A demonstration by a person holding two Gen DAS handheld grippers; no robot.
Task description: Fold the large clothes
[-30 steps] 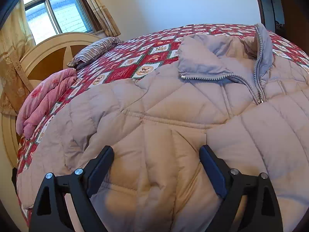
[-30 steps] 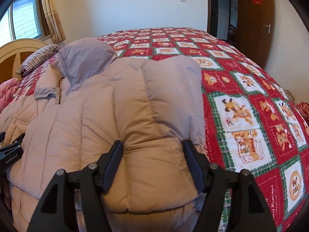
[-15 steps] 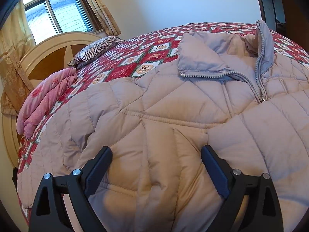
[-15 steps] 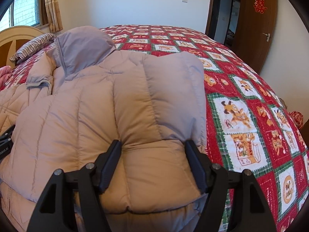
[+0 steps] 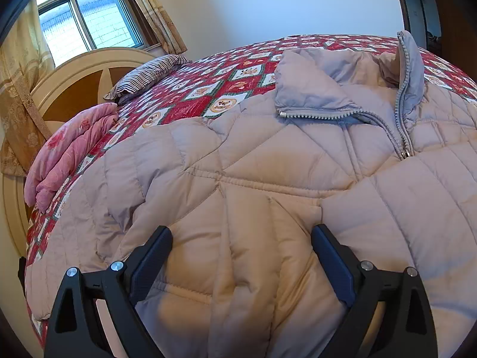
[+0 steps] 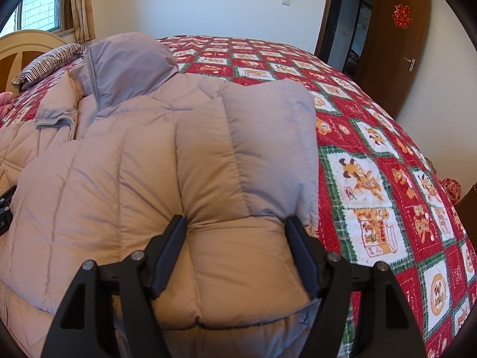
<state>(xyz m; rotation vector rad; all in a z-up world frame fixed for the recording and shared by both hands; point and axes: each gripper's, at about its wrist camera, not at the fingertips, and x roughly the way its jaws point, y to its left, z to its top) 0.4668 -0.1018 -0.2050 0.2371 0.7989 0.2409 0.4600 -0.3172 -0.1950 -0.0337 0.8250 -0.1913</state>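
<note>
Bedroom w/ pale walls; landmark = the puffy beige quilted down jacket (image 5: pixel 268 161) spread on the bed w/ red patchwork cartoon-print cover (image 5: pixel 190 107).

Left wrist view: jacket lies front-up, zip partly open, grey-lined collar at its far end. Striped pillow (image 5: pixel 149 74) and folded pink blanket (image 5: pixel 65 155) lie beyond the jacket's left edge, near the headboard. Left gripper (image 5: pixel 241 238) spread wide, straddling a padded panel near the hem; can't tell if pads press.

Right wrist view: right gripper (image 6: pixel 237 223) also wide, a fat fold of jacket bulging between its jaws; looks clasped on it.

Handling: likely light, soft, springy, slick shell; best taken at hem or seam edges, not mid-puff.

Vs a second ago: left view nearly unchanged; right view has rolled slightly, showing more of the brown door (image 6: pixel 387 44) past the jacket.
</note>
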